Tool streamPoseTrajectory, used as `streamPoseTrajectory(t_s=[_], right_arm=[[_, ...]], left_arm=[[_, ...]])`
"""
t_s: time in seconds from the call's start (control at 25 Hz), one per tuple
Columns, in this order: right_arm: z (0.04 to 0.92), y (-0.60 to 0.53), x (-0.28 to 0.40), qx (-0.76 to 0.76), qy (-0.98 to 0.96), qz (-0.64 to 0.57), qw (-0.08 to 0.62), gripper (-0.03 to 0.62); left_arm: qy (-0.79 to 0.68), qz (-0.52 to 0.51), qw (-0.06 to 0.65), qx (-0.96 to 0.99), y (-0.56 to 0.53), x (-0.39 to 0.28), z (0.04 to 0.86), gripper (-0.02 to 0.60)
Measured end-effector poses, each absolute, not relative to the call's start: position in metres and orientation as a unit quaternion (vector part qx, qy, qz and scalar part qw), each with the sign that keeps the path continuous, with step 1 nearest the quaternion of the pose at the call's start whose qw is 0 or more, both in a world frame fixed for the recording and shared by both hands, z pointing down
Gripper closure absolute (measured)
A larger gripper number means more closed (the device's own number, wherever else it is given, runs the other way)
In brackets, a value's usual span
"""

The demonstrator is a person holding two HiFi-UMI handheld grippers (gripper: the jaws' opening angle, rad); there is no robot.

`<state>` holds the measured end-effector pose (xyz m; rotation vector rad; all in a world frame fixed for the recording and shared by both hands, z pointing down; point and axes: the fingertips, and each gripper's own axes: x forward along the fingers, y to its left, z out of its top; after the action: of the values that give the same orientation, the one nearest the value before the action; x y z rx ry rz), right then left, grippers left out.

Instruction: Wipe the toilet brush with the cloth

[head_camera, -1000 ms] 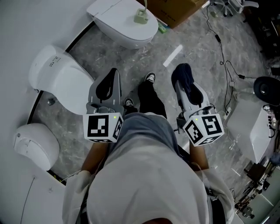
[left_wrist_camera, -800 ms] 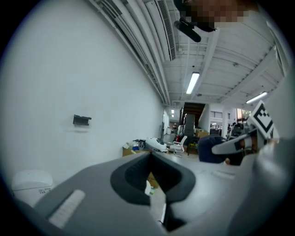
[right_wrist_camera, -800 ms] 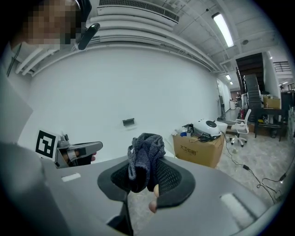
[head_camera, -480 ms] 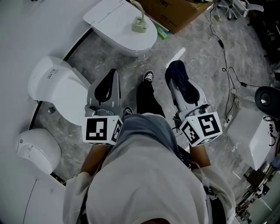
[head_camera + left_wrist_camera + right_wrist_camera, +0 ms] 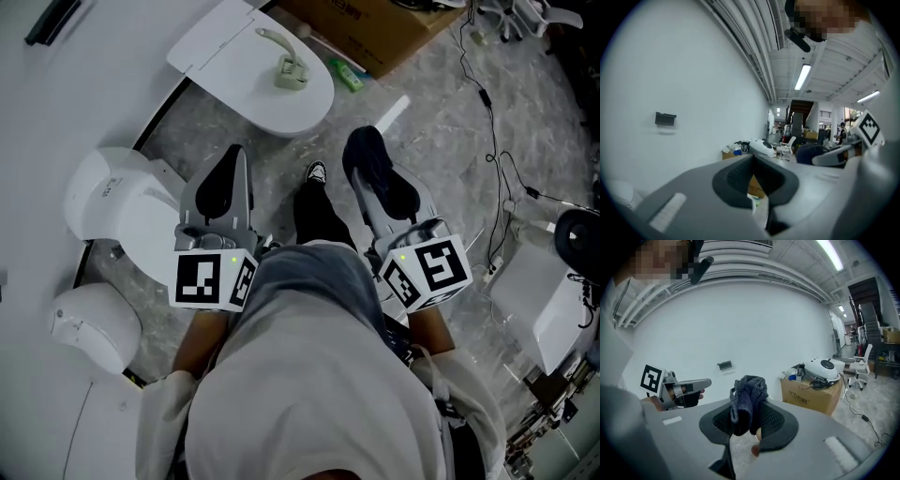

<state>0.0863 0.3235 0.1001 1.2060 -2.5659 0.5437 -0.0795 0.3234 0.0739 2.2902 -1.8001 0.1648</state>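
Observation:
A pale toilet brush [image 5: 285, 67] lies on the closed lid of the white toilet [image 5: 225, 56] at the top of the head view. My right gripper [image 5: 373, 180] [image 5: 751, 422] is shut on a dark blue-grey knitted cloth [image 5: 366, 152] [image 5: 748, 391], which bunches out over its tips. It hangs over the floor, below and right of the toilet. My left gripper [image 5: 232, 167] [image 5: 754, 174] is level with it on the left, its jaws together with nothing in them. Both grippers are well short of the brush.
Two white rounded fixtures [image 5: 120, 199] [image 5: 94, 323] stand along the left wall. A cardboard box [image 5: 367, 21] and a green item [image 5: 349, 77] lie beyond the toilet. Cables [image 5: 492, 150] and white equipment [image 5: 536, 298] fill the right. The person's shoes [image 5: 317, 172] are on the marbled floor.
Both grippers have moved forward and a little left toward the toilet, the right one carrying the cloth. The toilet and brush now sit lower in the head view.

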Motion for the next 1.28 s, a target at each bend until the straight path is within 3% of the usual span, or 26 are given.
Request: streamPoseTrajectory(t_s=[0.52,1.28], right_arm=[[0.119,0.196,0.129,0.363,-0.899,0.218,0.115,0.496],[0.149,0.118,0.098,0.326,-0.908,0.23,0.124,0.496]], left_arm=[[-0.654,0.075,0.113,0.744,0.197,-0.047,0.086,0.581],[-0.674,0.092,0.158,0.716,0.109,-0.085,0.138,0.581]])
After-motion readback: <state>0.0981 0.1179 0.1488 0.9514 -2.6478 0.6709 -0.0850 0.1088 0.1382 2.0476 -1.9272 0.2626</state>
